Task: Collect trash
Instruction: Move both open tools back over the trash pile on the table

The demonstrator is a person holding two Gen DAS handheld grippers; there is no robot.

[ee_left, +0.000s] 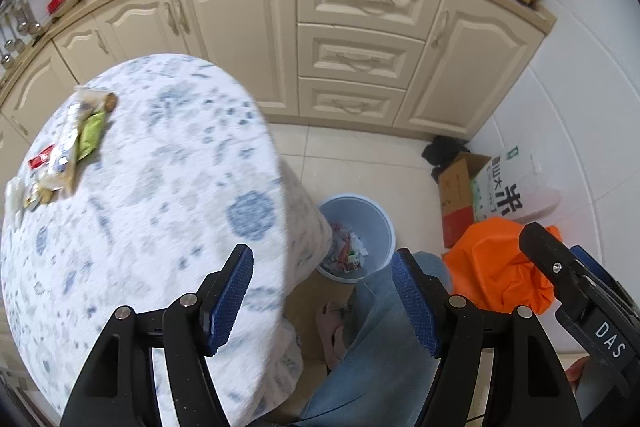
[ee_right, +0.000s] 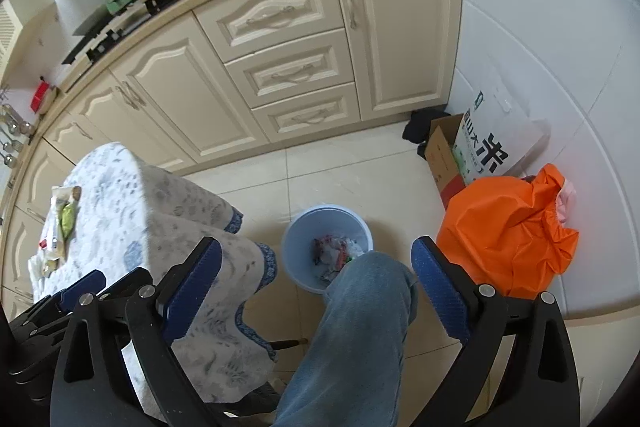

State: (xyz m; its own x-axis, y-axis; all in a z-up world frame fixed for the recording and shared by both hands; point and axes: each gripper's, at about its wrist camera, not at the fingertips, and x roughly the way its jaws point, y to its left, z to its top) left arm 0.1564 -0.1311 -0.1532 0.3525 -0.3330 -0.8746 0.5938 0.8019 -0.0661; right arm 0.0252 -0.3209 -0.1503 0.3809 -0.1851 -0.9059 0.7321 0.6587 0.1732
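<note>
Several snack wrappers (ee_left: 68,147) lie in a pile at the far left edge of a round table with a blue-flowered white cloth (ee_left: 160,187); they also show in the right wrist view (ee_right: 60,227). A light blue bin (ee_left: 360,227) with wrappers inside stands on the floor beside the table; it also shows in the right wrist view (ee_right: 326,247). My left gripper (ee_left: 322,291) is open and empty over the table's right edge. My right gripper (ee_right: 316,275) is open and empty above the bin and a knee in jeans (ee_right: 368,291).
An orange bag (ee_right: 508,235), a cardboard box (ee_right: 444,155) and a white rice sack (ee_right: 492,139) stand by the right wall. Cream cabinets (ee_right: 280,67) with a stove, pan and bottles run along the back. The right gripper's body (ee_left: 580,287) shows at right in the left wrist view.
</note>
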